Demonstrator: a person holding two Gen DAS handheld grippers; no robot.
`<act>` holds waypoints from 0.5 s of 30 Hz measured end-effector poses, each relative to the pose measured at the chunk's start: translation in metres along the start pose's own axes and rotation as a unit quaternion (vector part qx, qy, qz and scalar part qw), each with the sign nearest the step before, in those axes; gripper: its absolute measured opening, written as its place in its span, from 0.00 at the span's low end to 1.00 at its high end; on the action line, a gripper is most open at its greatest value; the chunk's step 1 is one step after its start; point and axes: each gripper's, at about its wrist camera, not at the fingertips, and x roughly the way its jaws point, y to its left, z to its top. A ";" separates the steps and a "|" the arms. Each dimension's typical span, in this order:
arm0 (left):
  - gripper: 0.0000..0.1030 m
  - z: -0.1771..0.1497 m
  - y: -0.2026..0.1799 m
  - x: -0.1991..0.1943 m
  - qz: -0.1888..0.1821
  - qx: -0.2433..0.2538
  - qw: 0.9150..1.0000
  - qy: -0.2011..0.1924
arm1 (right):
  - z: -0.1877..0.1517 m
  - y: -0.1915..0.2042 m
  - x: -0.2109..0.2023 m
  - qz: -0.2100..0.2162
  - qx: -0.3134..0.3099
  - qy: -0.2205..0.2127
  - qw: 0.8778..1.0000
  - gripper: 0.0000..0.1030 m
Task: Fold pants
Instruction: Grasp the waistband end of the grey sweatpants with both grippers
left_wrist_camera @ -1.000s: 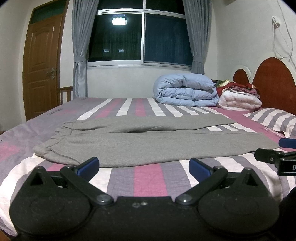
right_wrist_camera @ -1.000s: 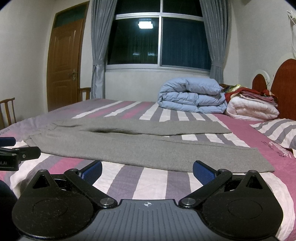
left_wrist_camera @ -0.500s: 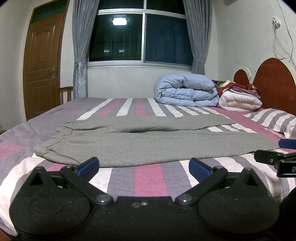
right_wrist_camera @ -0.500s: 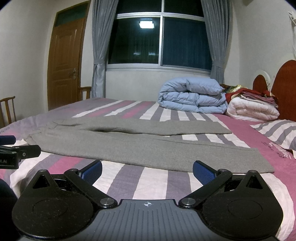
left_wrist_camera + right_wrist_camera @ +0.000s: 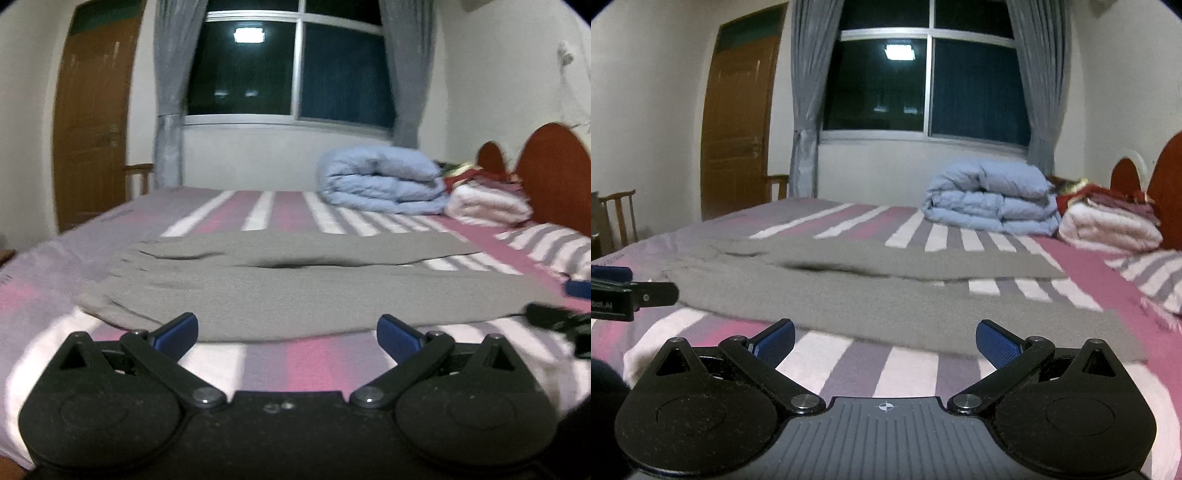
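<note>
We are looking at grey pants (image 5: 295, 291) lying flat across a striped bed (image 5: 314, 365), legs side by side. They look soft, limp and light, so we are judging the near hem and waistband edges the best holds. Our left gripper (image 5: 287, 334) and right gripper (image 5: 885, 341) are hovering low just before the near edge, both spread wide, holding nothing.

Right gripper (image 5: 885, 341), fingers spread wide, hovers near grey pants (image 5: 886, 295) on the striped bed (image 5: 849, 365).

Dim, blurred fisheye views; ceiling lamp glare (image 5: 249, 36) on window.
</note>
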 end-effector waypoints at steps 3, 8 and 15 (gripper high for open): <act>0.94 0.021 0.029 0.014 0.006 -0.006 1.000 -0.006 | 0.020 -0.007 0.018 0.025 0.015 -0.002 1.000 1.00; 0.94 0.061 0.079 0.050 0.020 0.005 1.000 0.017 | 0.066 -0.012 0.065 0.071 0.020 0.001 0.997 1.00; 0.93 0.106 0.171 0.120 0.042 0.014 0.998 0.049 | 0.133 -0.015 0.152 0.117 0.002 -0.019 0.993 1.00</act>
